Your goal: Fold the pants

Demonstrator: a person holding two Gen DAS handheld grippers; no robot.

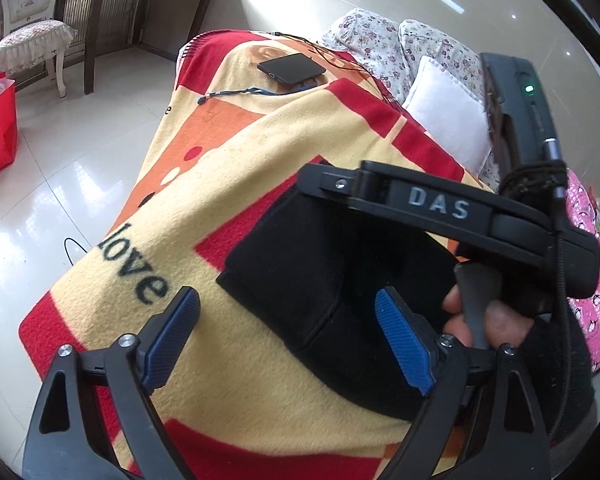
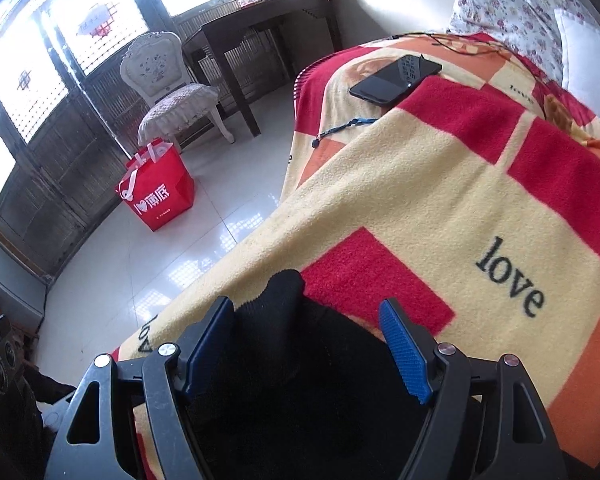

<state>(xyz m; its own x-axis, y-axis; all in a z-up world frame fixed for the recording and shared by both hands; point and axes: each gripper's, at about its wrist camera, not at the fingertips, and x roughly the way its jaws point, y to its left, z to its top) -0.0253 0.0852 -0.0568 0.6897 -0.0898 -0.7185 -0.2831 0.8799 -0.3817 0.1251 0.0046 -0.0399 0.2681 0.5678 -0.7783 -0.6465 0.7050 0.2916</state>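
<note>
Black pants lie folded into a thick block on a yellow, red and orange "love" blanket. My left gripper hovers over the block's near end, open wide, with nothing pressed between its blue pads. In the left wrist view my right gripper reaches in from the right over the far edge of the pants, held by a hand. In the right wrist view the right gripper stands open astride a raised bump of the pants. Its pads are spread and do not squeeze the cloth.
A black phone, a blue lanyard and thin cables lie at the blanket's far end. A white pillow and floral cushions sit behind. On the tiled floor stand a red bag, a white chair and a dark table.
</note>
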